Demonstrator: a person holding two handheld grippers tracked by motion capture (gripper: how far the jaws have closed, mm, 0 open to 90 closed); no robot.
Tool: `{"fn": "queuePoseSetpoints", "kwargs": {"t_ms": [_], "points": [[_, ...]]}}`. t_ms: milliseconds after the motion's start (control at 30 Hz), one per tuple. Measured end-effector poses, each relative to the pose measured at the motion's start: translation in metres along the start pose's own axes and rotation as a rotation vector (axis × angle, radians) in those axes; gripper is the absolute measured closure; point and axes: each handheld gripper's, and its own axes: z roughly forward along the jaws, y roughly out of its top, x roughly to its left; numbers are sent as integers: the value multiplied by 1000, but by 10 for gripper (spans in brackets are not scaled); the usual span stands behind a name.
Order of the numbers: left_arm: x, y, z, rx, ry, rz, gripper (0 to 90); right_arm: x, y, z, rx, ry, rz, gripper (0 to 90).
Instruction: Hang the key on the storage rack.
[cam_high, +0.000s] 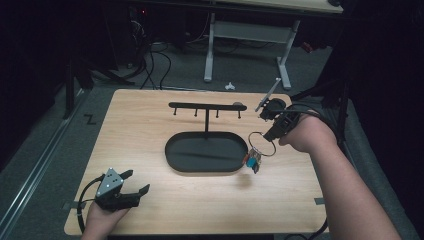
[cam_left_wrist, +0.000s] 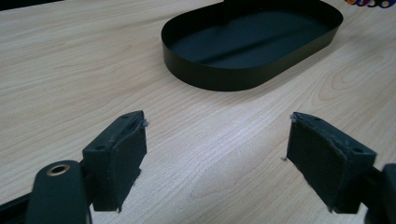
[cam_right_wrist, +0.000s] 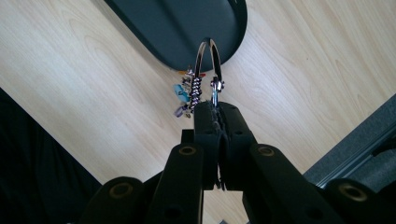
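Forearms and hands are seen entering from the bottom edge of the high view, each hand bearing a two-jaw gripper. Beneath them a light wooden table (cam_high: 150, 135) is shown, on whose middle a black oval tray (cam_high: 172, 150) is set; from the tray a thin post rises to a horizontal hook bar (cam_high: 200, 105) fitted with short pegs. At the near left corner of the table the left gripper (cam_high: 140, 182) is held low over the wood with its grey three-cornered plate on top; in the left gripper view (cam_left_wrist: 215, 140) its jaws are seen spread wide, with bare tabletop between the pads and the tray lying beyond them. At the right side of the tray the right gripper (cam_high: 267, 136) is held above the table, pointing down and toward the tray's right end. Its jaws are shown pressed together in the right gripper view (cam_right_wrist: 215, 109), pinched on a metal key ring (cam_right_wrist: 208, 70). The ring (cam_high: 262, 143) is seen hanging clear of the table, just beside the tray's right rim. Small coloured tags (cam_high: 252, 161) are carried on the ring and dangle below it, their shadow falling on the wood just beneath them; individual tags cannot be told apart
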Motion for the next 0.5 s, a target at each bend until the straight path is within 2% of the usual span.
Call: {"fn": "queuePoseSetpoints", "kwargs": {"t_ms": [167, 267, 500], "points": [[-1, 0, 1, 8, 0, 7, 204, -2, 7, 1, -3, 5, -11, 877], [-1, 0, 1, 7, -2, 8, 205, -4, 13, 1, -14, 8, 0, 877], [0, -1, 0, 0, 9, 10, 205, -4, 28, 0, -18, 8, -23, 877]]}}
